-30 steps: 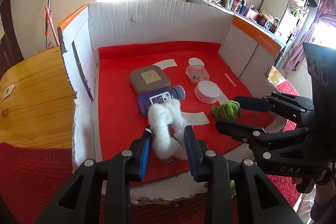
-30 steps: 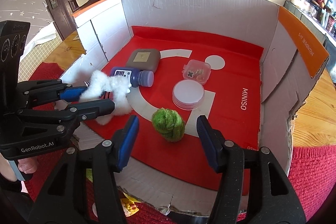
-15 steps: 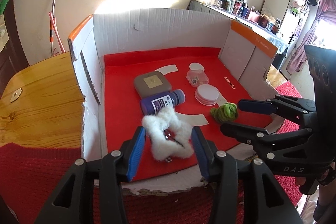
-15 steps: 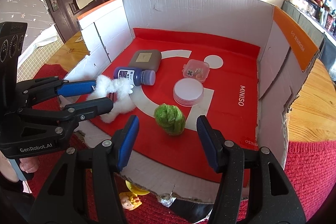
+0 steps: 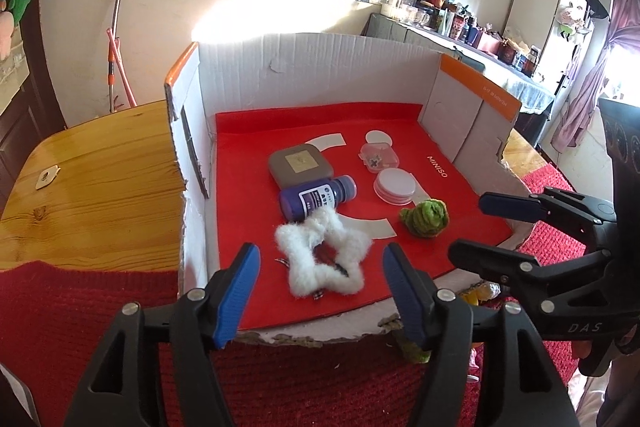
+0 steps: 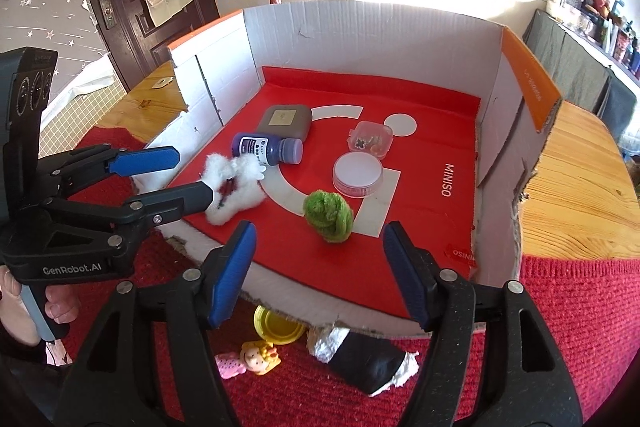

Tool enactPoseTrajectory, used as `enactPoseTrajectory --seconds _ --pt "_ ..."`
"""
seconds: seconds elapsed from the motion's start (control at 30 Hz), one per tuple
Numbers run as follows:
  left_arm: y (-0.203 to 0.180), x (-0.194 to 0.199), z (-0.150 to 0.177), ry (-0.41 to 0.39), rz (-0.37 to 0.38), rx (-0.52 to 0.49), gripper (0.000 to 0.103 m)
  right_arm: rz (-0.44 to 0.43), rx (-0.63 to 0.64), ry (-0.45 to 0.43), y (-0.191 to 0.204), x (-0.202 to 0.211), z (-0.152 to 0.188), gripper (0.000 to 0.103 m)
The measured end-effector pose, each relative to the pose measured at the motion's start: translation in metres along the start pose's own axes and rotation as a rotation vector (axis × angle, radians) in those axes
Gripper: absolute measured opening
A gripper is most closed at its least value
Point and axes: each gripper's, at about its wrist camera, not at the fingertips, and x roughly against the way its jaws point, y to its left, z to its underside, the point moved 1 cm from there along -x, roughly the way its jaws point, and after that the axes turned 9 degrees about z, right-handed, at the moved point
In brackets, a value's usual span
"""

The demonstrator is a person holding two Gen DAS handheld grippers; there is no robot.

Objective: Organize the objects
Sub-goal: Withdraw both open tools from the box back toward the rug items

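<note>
L gripper (image 5: 320, 283) jaws opening, nothing gripped; fluffy white star-shaped hair clip (image 5: 322, 259) lies at 12 o'clock. R gripper (image 6: 318, 269) opening, empty; fuzzy green ball (image 6: 328, 215) at 12.

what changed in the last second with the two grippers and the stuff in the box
The left gripper let go of the white fluffy star, which now lies spread flat; its jaws are opening and it has backed away. The right gripper is opening too, back from the green pom-pom. The blue bottle stayed put.
</note>
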Motion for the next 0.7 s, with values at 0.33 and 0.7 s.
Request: enactPoseTrajectory --seconds 0.33,0.7 --pt "-0.004 0.013 0.007 -0.028 -0.019 0.002 0.078 0.006 -0.001 -0.043 0.001 0.024 0.010 0.084" --pt "-0.014 0.028 0.018 -0.053 -0.020 -0.005 0.097 0.010 -0.005 -0.094 0.006 0.054 0.021 0.091"
